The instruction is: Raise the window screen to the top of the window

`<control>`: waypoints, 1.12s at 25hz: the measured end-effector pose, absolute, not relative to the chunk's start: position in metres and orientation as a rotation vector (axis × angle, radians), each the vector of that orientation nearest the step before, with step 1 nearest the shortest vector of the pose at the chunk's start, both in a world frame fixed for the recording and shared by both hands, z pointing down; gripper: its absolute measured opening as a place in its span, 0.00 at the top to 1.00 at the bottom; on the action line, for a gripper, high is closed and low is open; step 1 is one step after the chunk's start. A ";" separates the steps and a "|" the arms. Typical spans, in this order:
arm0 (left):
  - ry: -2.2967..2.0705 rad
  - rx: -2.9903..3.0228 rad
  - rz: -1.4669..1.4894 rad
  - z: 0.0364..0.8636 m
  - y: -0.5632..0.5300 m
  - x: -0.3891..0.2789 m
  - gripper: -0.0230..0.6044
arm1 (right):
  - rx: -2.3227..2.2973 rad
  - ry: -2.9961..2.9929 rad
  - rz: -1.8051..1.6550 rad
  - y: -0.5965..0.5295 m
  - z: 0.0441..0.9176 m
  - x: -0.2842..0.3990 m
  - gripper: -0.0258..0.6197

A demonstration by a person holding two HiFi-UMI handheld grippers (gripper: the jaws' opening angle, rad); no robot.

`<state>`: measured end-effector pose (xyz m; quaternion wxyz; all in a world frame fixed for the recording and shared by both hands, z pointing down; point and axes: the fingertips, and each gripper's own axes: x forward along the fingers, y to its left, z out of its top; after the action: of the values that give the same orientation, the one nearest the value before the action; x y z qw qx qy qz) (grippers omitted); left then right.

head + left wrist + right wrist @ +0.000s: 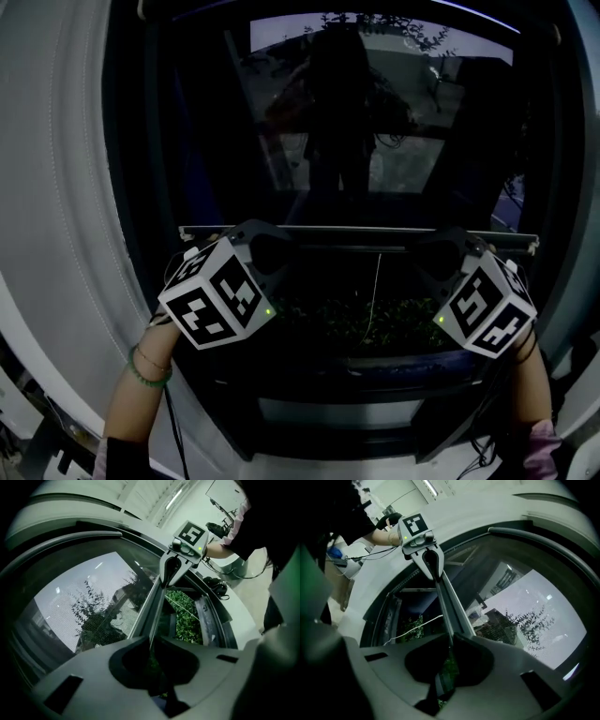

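Observation:
The window screen (356, 112) is a dark mesh panel in a rounded window, with a thin metal bottom bar (375, 230) about halfway up the opening. My left gripper (272, 246) is shut on the bar's left part and my right gripper (439, 251) is shut on its right part. In the left gripper view the bar (152, 604) runs from my closed jaws (152, 641) to the right gripper (171, 571), with mesh (79, 606) beside it. The right gripper view mirrors this: the jaws (451, 641) pinch the bar (447, 602), and the left gripper (432, 566) is at the far end.
Below the bar the opening shows green plants (366, 323) outside and a thin white cord (375, 291) hanging down. A dark sill (356, 375) lies under my hands. A white curved wall (56, 234) frames the window on the left.

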<state>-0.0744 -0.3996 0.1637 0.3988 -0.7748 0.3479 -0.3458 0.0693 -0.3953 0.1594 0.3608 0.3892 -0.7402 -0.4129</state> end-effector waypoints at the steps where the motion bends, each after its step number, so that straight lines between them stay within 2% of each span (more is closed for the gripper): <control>1: 0.885 -1.944 -0.864 0.154 -0.401 -0.074 0.91 | 1.015 -1.904 -1.085 -0.396 0.150 0.069 0.91; 28: 1.025 -1.675 -0.811 -0.063 -0.397 -0.076 0.91 | 1.177 -1.810 -1.288 -0.391 -0.063 0.065 0.91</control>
<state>-0.0760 -0.3966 -0.0629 0.4869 -0.6885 0.4215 -0.3335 0.0652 -0.3911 -0.0632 0.3087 0.4453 -0.6849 -0.4872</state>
